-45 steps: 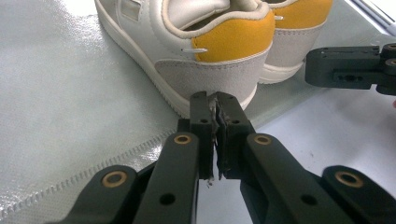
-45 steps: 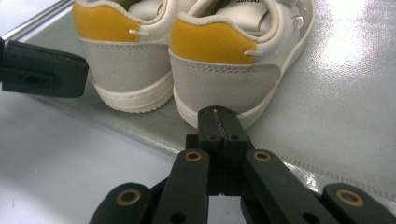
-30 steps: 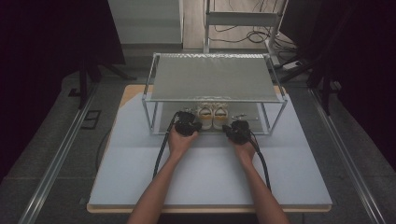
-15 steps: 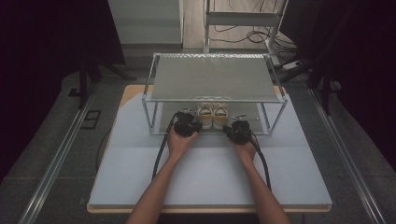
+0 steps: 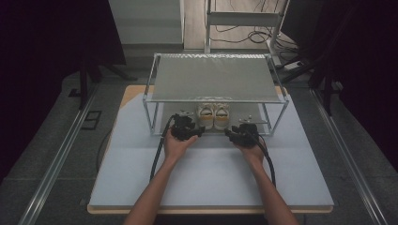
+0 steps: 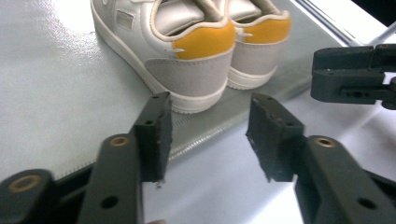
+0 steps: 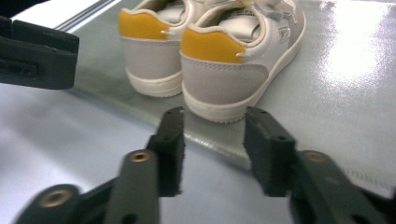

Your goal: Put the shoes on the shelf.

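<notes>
Two white sneakers with yellow heel tabs here, a left sneaker [image 5: 205,116] and a right sneaker [image 5: 221,116], one pair side by side. One metal rack [image 5: 213,78] over them, two shelves counted, upper and lower. Two tongs in play: left tongs [image 5: 187,128] and right tongs [image 5: 242,133], two black jaws each. Two hands, one tabletop [image 5: 211,178].
</notes>
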Demonstrator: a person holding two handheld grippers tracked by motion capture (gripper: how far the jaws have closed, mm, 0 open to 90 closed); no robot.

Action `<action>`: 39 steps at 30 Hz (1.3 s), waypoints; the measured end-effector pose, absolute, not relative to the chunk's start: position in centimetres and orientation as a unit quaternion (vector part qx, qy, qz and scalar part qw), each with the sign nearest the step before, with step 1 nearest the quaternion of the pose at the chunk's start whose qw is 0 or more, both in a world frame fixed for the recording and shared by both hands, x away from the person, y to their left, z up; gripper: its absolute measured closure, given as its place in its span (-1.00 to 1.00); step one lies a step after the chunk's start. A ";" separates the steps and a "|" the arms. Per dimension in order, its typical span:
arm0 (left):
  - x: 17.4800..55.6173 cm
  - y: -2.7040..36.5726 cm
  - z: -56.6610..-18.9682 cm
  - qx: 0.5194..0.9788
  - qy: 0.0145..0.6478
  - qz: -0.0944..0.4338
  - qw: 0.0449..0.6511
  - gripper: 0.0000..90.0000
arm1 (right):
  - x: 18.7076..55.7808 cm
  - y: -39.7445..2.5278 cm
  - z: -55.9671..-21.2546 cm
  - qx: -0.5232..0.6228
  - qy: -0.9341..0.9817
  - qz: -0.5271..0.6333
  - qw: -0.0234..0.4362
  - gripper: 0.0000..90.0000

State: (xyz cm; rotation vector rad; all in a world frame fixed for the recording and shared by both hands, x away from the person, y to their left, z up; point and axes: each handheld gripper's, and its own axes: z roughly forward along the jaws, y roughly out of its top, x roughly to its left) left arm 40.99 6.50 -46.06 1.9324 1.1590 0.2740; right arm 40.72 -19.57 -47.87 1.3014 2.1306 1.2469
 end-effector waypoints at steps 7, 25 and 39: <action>37.8 7.7 -45.9 0.771 0.460 0.110 0.427 -0.14 | 38.1 -20.9 -47.1 0.437 0.758 0.454 0.171 0.05; 29.4 12.7 -48.4 0.773 0.469 0.126 0.407 -0.21 | 30.8 -27.5 -48.0 0.433 0.765 0.444 0.171 -0.10; 26.6 17.1 -49.1 0.764 0.493 0.156 0.386 -0.26 | 27.6 -29.5 -49.3 0.436 0.774 0.421 0.182 -0.16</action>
